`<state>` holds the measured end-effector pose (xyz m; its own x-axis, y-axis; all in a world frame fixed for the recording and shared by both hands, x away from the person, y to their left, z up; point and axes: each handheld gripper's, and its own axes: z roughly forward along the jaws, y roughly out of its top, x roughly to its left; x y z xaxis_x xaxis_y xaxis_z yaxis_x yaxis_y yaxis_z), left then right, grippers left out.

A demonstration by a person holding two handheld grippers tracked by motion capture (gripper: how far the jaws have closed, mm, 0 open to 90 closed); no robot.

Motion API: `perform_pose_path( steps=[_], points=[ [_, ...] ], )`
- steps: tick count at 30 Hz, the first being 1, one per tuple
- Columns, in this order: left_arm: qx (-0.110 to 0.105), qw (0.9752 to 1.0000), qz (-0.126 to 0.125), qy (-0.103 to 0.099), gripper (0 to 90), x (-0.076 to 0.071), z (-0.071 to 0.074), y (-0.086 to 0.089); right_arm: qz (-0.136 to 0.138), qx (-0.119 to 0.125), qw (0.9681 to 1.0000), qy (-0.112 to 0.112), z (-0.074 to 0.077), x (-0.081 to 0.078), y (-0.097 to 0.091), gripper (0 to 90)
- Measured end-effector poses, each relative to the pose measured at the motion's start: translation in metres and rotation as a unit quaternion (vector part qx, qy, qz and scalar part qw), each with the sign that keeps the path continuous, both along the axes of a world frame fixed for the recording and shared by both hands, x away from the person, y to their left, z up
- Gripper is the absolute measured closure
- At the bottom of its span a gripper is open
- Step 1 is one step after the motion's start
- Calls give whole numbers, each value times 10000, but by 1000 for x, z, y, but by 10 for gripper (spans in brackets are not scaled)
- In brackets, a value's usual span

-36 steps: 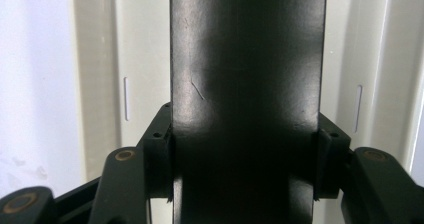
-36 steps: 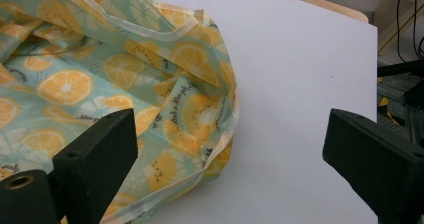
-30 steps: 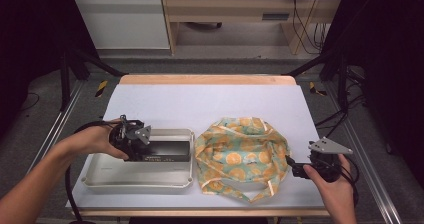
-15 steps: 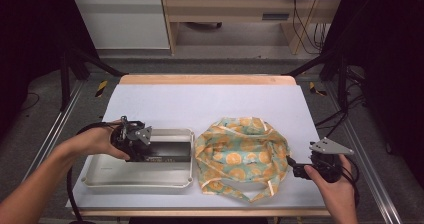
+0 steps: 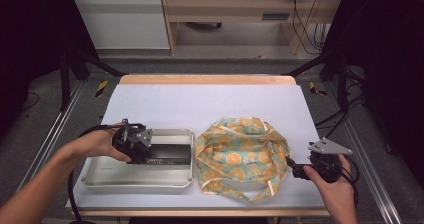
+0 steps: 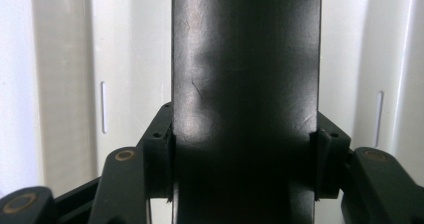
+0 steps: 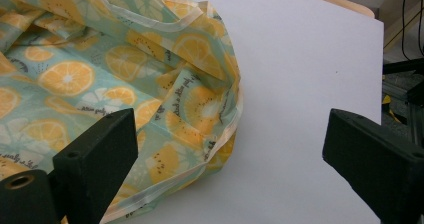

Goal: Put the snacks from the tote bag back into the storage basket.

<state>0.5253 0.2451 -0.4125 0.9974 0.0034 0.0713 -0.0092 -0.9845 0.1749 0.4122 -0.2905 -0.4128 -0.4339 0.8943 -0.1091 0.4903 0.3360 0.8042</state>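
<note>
A long black box (image 5: 170, 154) lies in a shallow metal tray (image 5: 137, 184) at the table's front left. My left gripper (image 5: 144, 151) is shut on the box's left end, with the person's hand behind it. In the left gripper view the black box (image 6: 245, 84) runs up between the pads (image 6: 161, 149), which press on both of its sides. An orange-print fabric bag (image 5: 242, 156) lies crumpled at the front centre. My right gripper (image 5: 296, 170) rests just right of the bag, open. In the right gripper view the bag (image 7: 100, 74) sits by the left jaw, and my right gripper (image 7: 230, 154) has bare table between its jaws.
The white tabletop (image 5: 210, 104) stretches back behind tray and bag to a wooden far edge (image 5: 205, 79). Metal frame rails run along both sides of the table. Pale tray walls (image 6: 65, 84) flank the box in the left gripper view.
</note>
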Motion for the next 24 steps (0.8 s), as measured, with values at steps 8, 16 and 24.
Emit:
perform_pose_path(
  steps=[8, 16, 24],
  points=[
    [5, 10000, -12, 14, 429, 1, -2, 0, -3, 6, 10000, 5, -1, 0, 0, 79],
    [35, 10000, 6, 29, 428, 1, -3, 0, 27, -3, 10000, 9, -1, 0, 0, 80],
    [12, 10000, 34, 67, 426, 2, -6, 2, 59, 18, 10000, 44, -3, 0, 1, 78]
  ],
)
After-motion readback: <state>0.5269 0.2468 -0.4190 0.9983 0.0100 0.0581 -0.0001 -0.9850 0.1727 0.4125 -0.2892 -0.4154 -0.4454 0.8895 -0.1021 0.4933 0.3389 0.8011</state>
